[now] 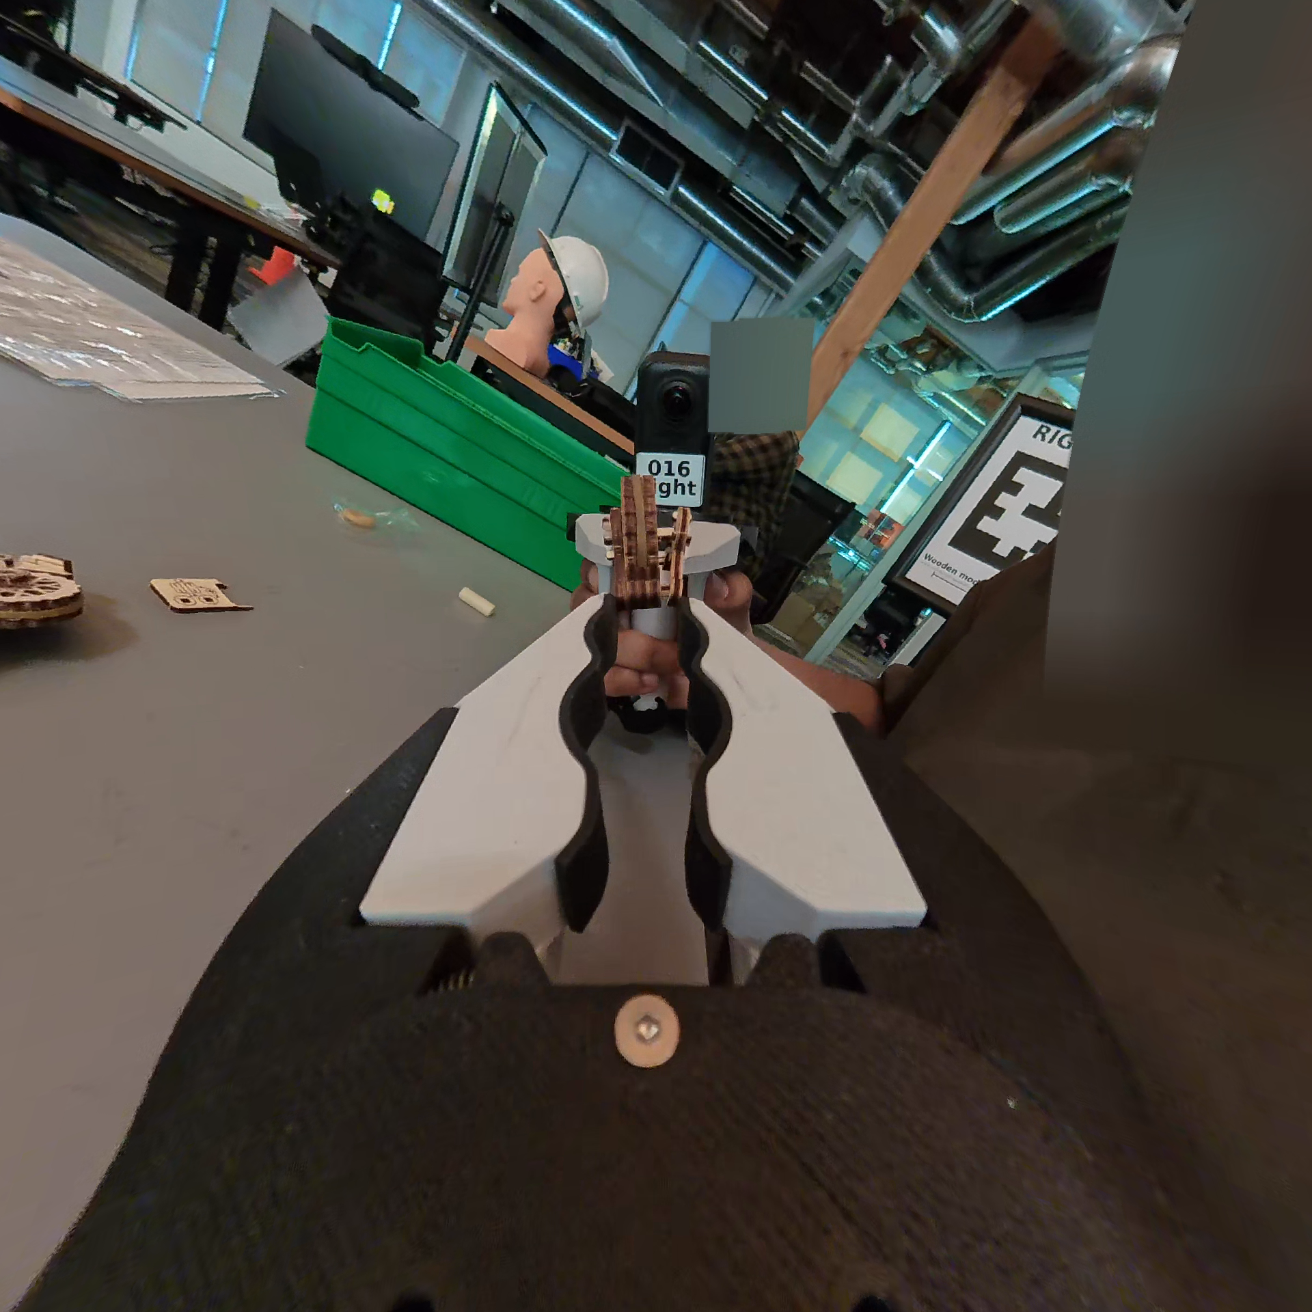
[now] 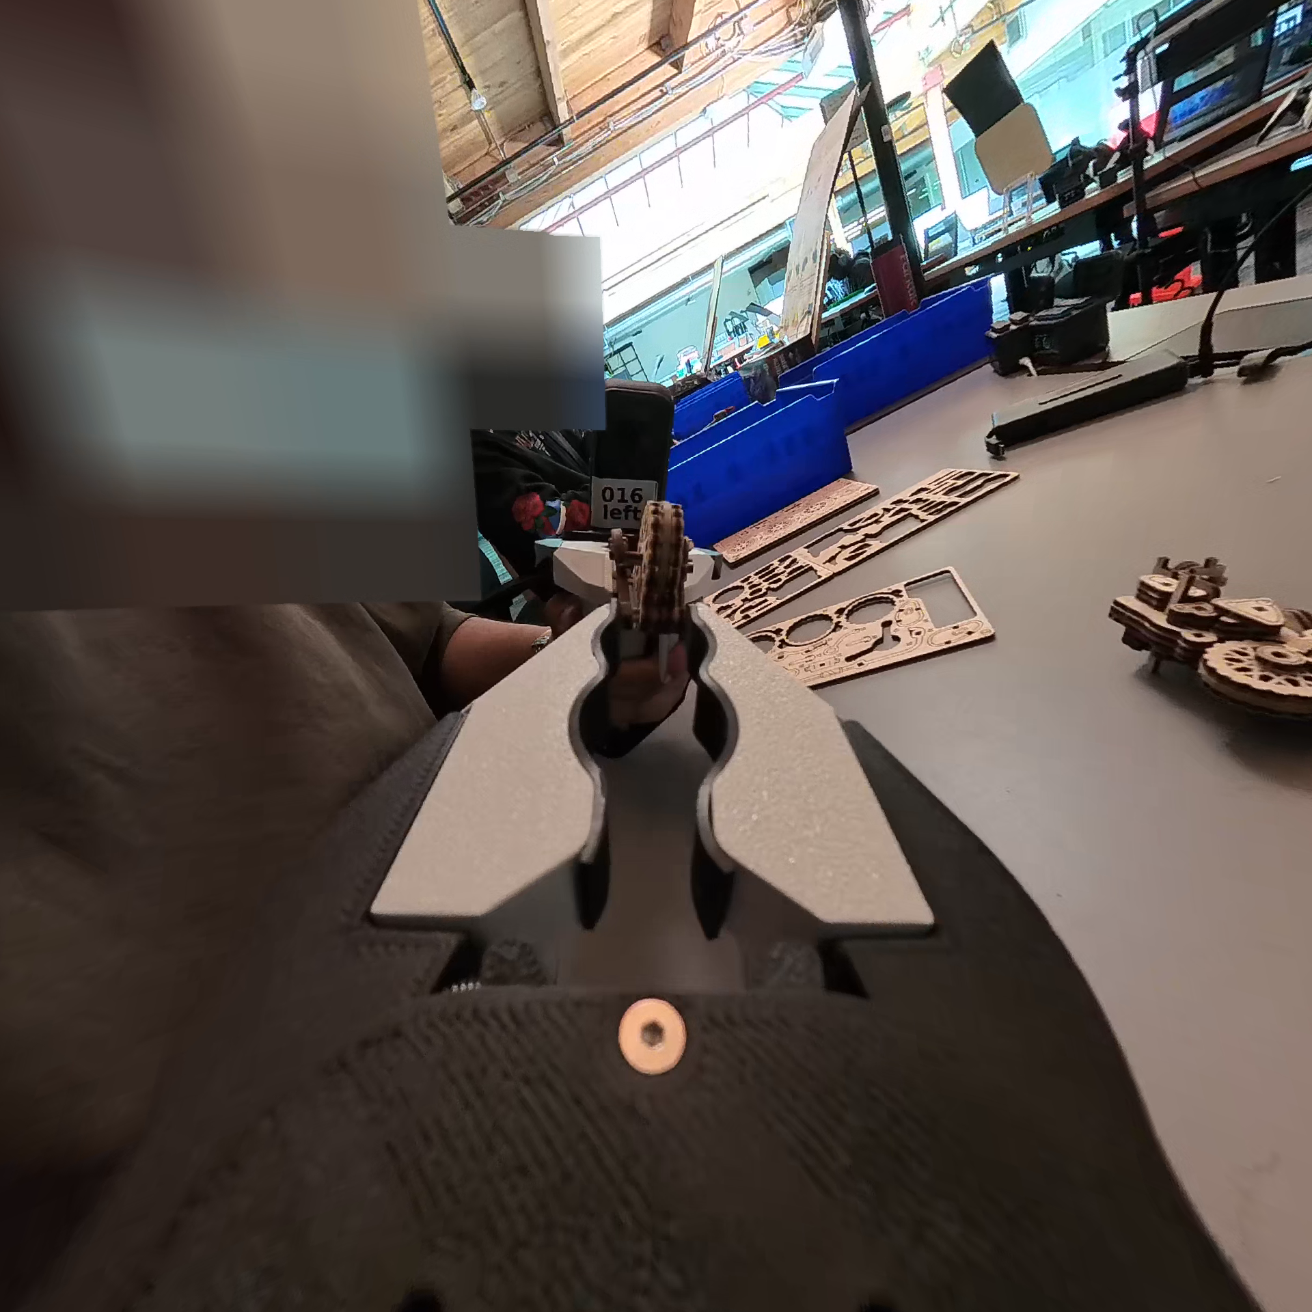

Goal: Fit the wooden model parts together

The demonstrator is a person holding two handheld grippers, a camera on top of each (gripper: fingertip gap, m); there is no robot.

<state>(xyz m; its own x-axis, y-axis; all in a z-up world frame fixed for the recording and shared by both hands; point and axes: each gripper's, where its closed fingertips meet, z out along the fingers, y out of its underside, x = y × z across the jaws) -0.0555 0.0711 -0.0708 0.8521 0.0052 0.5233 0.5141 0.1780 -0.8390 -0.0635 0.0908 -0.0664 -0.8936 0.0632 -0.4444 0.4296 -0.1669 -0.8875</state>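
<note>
A small wooden sub-assembly of stacked laser-cut gear layers on a pin is held in the air between the two grippers, which face each other tip to tip. In the left wrist view, my left gripper (image 1: pixel 644 609) is closed on the lower part of the sub-assembly (image 1: pixel 639 539), with the right gripper (image 1: pixel 710 550) just behind it. In the right wrist view, my right gripper (image 2: pixel 651 619) is closed on the same sub-assembly (image 2: pixel 657 561), with the left gripper (image 2: pixel 578 564) behind it. A person's hands hold both tools.
On the grey table (image 1: pixel 213 710) lie a partly built wooden model (image 1: pixel 35 589), also in the right wrist view (image 2: pixel 1221 632), a small wooden card (image 1: pixel 195 593), a white peg (image 1: pixel 476 601) and punched wooden sheets (image 2: pixel 873 632). A green bin (image 1: pixel 454 440) and blue bins (image 2: pixel 760 454) stand at the back. Only a small space, under 4 cm, lies between the two pairs of fingers.
</note>
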